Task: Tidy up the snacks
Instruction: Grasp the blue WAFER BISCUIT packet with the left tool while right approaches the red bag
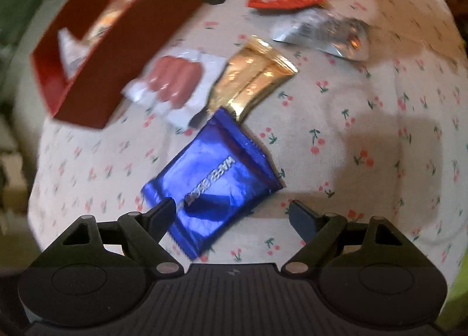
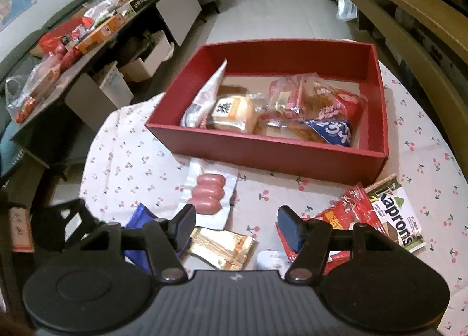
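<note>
We held the left gripper (image 1: 231, 210) with jaws spread wide above a blue wafer packet (image 1: 213, 181) on the cherry-print tablecloth (image 1: 365, 119). Our right gripper (image 2: 237, 225) hung open and empty near the red box (image 2: 263, 157) of snacks.

We see a glossy blue foil packet (image 1: 213, 178) beside a shiny gold foil pouch (image 1: 254, 78), both crinkled. The sausages (image 2: 207, 194) sit in smooth clear plastic. Our counter wears a matt cotton-like cloth (image 1: 365, 119) printed with cherries. The red box (image 2: 263, 154) looks like matt cardboard. Each claw is matt black plastic with ribbed housing.
</note>
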The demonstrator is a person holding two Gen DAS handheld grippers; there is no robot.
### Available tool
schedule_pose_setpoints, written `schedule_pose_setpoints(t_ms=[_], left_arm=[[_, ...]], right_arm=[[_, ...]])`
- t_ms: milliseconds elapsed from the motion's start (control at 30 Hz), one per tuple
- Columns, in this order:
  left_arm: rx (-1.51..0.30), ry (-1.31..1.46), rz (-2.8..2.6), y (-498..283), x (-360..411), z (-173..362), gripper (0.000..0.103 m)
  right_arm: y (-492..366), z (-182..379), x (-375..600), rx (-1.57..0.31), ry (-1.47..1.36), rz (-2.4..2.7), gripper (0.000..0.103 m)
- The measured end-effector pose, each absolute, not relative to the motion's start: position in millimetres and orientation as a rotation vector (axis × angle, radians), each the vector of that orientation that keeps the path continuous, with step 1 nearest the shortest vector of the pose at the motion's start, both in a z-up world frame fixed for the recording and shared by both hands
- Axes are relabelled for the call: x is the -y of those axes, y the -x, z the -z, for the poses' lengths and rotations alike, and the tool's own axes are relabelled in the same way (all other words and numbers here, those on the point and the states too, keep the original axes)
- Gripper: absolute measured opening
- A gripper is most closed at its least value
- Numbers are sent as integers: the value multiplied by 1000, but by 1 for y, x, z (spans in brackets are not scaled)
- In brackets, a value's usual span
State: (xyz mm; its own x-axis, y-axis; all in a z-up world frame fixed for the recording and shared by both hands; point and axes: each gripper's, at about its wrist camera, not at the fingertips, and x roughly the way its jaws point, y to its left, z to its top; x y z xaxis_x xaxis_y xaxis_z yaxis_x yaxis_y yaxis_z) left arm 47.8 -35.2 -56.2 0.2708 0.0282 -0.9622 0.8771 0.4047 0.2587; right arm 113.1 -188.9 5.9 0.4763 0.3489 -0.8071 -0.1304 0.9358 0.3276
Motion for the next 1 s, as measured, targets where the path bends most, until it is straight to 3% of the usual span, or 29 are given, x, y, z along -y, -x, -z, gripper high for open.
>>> schedule_pose_setpoints(t_ms=[333,500,600,733,1000], left_arm=[[-1161,-851,869,-95,13,66,102],[-1192,-692,661,-79,3,63,96],[-1198,-618,554,-66,2,59,87],[-1254,-410,488,-54,-2,62,99],[-1107,-800,678,-40,0,61,101]], right_arm=[[-126,17,175,-1137,-238,-329,62],[-123,9,176,-1110,-244,-340,62],[-118,5,182,-1098,-251,-331,62],[-112,6,194,-1101,-304,-312,62],[-86,9,198,-1119,-349,-301,62]])
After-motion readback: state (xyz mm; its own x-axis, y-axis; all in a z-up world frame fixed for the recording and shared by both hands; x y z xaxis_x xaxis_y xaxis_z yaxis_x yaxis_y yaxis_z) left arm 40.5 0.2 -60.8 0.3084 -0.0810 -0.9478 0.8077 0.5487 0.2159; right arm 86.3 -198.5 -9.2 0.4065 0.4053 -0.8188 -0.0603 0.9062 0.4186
